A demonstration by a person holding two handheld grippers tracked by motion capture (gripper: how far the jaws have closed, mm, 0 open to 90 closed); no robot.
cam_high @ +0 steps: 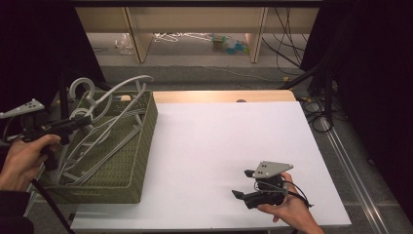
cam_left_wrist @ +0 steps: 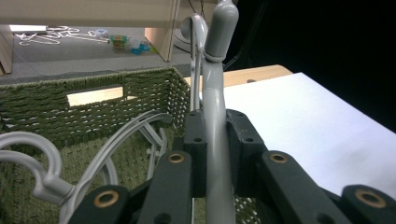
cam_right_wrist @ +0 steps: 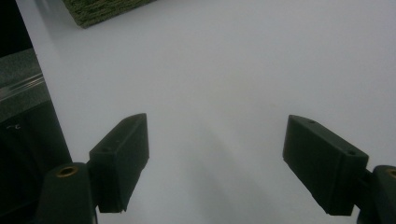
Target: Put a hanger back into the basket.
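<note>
**Snag risk as the hanger leaves the basket**

Nearest, in the left gripper view, the left gripper [cam_left_wrist: 215, 154] has its fingers [cam_left_wrist: 196, 140] pinching a grey hanger [cam_left_wrist: 215, 116] by its shaft, which runs straight up between them. The hook end rises beyond the fingertips, above the basket [cam_left_wrist: 93, 88] rim. The grip sits on a round, smooth bar, so the hanger could pivot or slide within the pinch if its far end meets any drag.

Just left of the fingers and below them, other hangers [cam_left_wrist: 42, 172] lie loose in the basket, their hooks and arms crossing one another. From the high view the pile [cam_high: 104, 131] looks interlocked, with 1 hook [cam_high: 80, 87] poking over the far rim. My judgement: a lift could catch a neighbour's hook and drag 2 or more out together, or tip the basket [cam_high: 141, 146] toward the fingers. The woven wall could also catch a hanger's end.

Farther off, the right gripper [cam_right_wrist: 215, 158] hovers over the bare white table [cam_right_wrist: 233, 70] with its fingers spread wide and nothing between them. It is well apart from the basket, so it cannot steady it if the pile tugs. A hanger swung out fast could also strike that right gripper [cam_high: 251, 187].
</note>
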